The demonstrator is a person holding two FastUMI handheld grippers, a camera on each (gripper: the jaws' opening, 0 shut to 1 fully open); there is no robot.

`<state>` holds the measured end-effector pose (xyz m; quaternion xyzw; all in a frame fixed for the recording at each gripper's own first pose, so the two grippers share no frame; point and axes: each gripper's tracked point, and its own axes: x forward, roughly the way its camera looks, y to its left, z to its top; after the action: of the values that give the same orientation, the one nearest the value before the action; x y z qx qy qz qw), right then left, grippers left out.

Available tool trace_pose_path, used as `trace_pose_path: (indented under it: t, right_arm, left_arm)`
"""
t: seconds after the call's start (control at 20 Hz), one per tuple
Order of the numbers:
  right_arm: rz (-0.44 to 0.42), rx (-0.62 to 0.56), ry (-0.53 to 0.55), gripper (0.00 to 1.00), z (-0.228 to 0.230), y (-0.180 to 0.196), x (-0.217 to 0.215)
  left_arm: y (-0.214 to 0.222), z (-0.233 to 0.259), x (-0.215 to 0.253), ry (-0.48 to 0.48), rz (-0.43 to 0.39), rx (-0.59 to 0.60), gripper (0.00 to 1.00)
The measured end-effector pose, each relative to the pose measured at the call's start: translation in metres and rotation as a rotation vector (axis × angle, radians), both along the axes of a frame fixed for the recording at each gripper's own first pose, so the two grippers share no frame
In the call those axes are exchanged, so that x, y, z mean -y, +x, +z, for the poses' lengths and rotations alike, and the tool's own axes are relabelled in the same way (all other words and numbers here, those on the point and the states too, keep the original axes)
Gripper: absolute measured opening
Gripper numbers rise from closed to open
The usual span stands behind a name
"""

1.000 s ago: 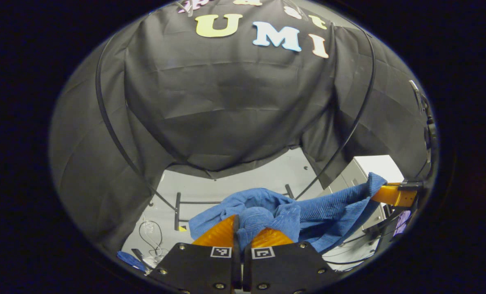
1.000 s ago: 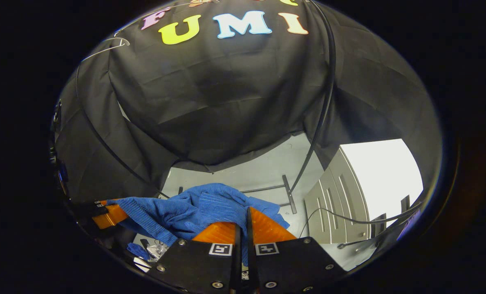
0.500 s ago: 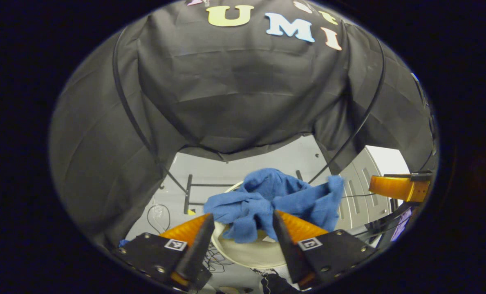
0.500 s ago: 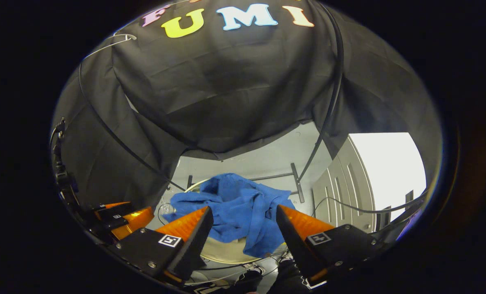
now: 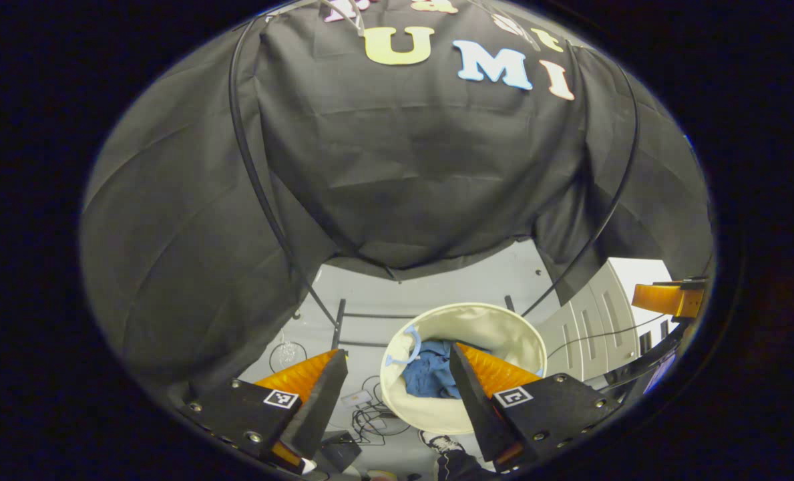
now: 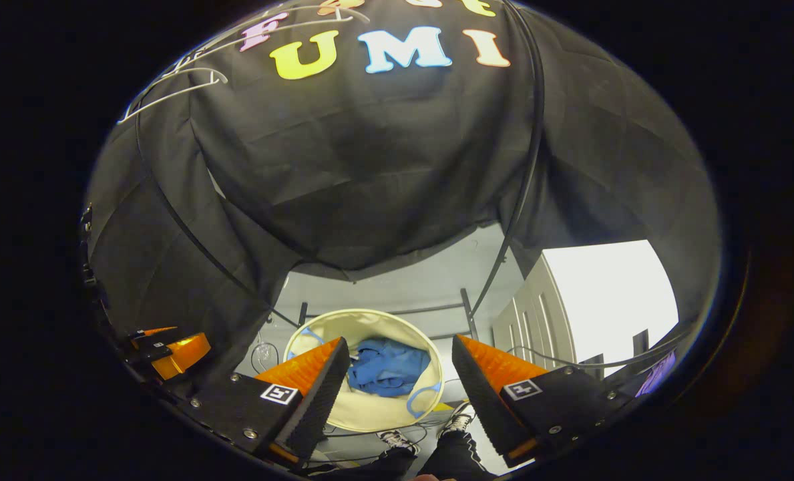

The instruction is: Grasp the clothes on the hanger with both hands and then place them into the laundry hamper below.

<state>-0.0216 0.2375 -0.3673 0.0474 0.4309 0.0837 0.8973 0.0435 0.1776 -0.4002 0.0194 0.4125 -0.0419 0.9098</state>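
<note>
Your left gripper [image 5: 397, 361] hangs over the floor with its orange fingers spread wide, nothing between them. Below and just ahead, the blue clothes [image 5: 431, 375] lie bunched inside the cream laundry hamper [image 5: 503, 327]. Your right gripper [image 6: 397, 357] is likewise agape and empty above the same hamper, the clothes [image 6: 386, 367] lying in its bottom.
</note>
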Motion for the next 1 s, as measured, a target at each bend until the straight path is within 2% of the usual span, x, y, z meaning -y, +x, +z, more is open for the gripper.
trace_pose_path:
  t: [0.25, 0.45, 0.65, 0.7, 0.75, 0.8, 0.85, 0.9, 0.95, 1.0]
  right_arm:
    - [-0.040, 0.141, 0.009, 0.96, 0.066, 0.014, 0.015]
    - [-0.072, 0.256, 0.023, 0.96, 0.116, 0.022, 0.027]
    - [-0.101, 0.428, 0.008, 0.95, 0.184, 0.031, 0.049]
    - [-0.115, 0.476, 0.004, 0.91, 0.202, 0.032, 0.056]
    - [-0.130, 0.525, 0.001, 0.91, 0.221, 0.035, 0.063]
    - [-0.143, 0.577, -0.001, 0.96, 0.241, 0.038, 0.068]
    - [-0.154, 0.628, -0.005, 0.95, 0.263, 0.040, 0.074]
    - [-0.164, 0.681, -0.012, 0.91, 0.277, 0.038, 0.078]
    - [-0.173, 0.731, -0.022, 0.95, 0.295, 0.039, 0.082]
    - [-0.179, 0.775, -0.032, 0.91, 0.312, 0.040, 0.085]
  left_arm:
    - [0.011, 0.091, -0.004, 0.039, -0.023, 0.171, 0.90]
    - [0.015, 0.161, 0.007, 0.023, -0.039, 0.297, 0.89]
    - [0.028, 0.240, 0.016, -0.015, -0.037, 0.440, 0.89]
    - [0.032, 0.259, 0.019, -0.034, -0.035, 0.476, 0.89]
    - [0.036, 0.280, 0.023, -0.050, -0.034, 0.516, 0.89]
    - [0.040, 0.303, 0.022, -0.062, -0.031, 0.560, 0.89]
    - [0.046, 0.329, 0.018, -0.072, -0.027, 0.602, 0.89]
    - [0.050, 0.351, 0.015, -0.082, -0.024, 0.638, 0.89]
    - [0.052, 0.369, 0.008, -0.092, -0.018, 0.666, 0.89]
    - [0.054, 0.387, 0.003, -0.105, -0.009, 0.691, 0.89]
